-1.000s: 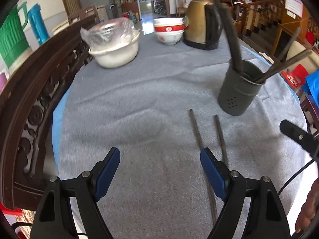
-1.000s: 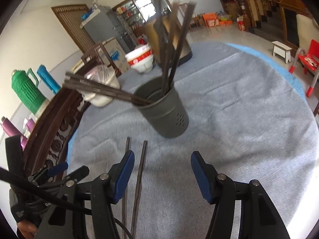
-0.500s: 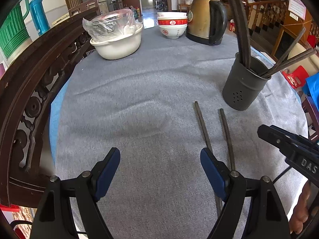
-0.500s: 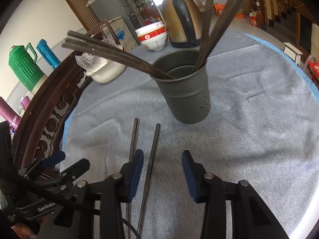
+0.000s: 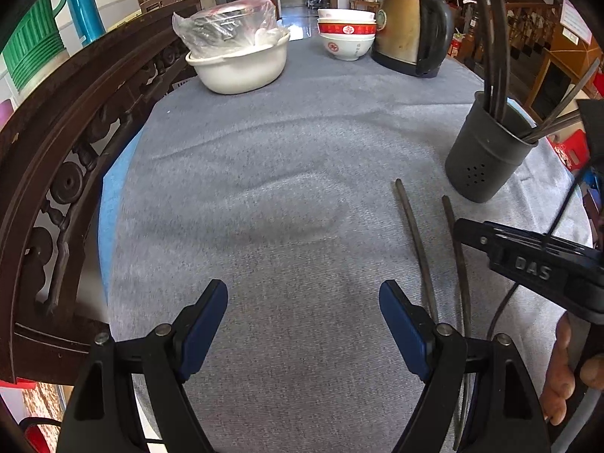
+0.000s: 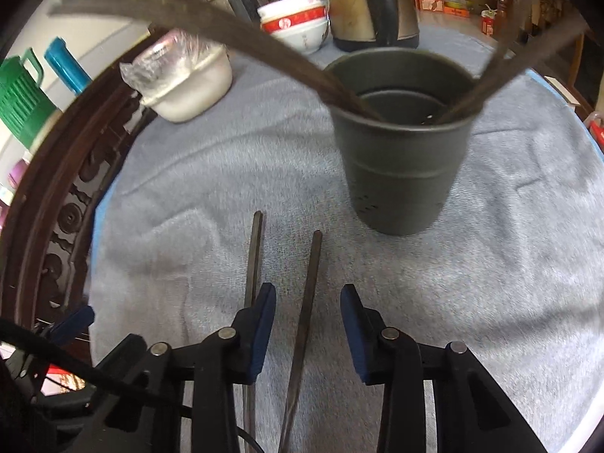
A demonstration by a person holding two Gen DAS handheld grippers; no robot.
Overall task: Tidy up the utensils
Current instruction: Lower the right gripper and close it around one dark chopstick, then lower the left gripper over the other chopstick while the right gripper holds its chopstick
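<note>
1. Lying flat on the grey tablecloth (image 6: 188,196), 2 loose chopsticks sit side by side just in front of the dark utensil holder (image 6: 400,173), apart from it; the right chopstick (image 6: 307,294) now runs between the pads of the right gripper (image 6: 307,324), while the left chopstick (image 6: 252,264) passes outside its left pad.
2. A second ago that gripper hung further back with wide jaws; since then it has come forward and down, and its jaws are closing, though the pads do not seem to touch the stick yet.
3. That suggests 1 chopstick is about to be lifted into the holder, which already holds several.
4. Idle over bare cloth, the left gripper (image 5: 304,324) stays wide apart and empty.
</note>
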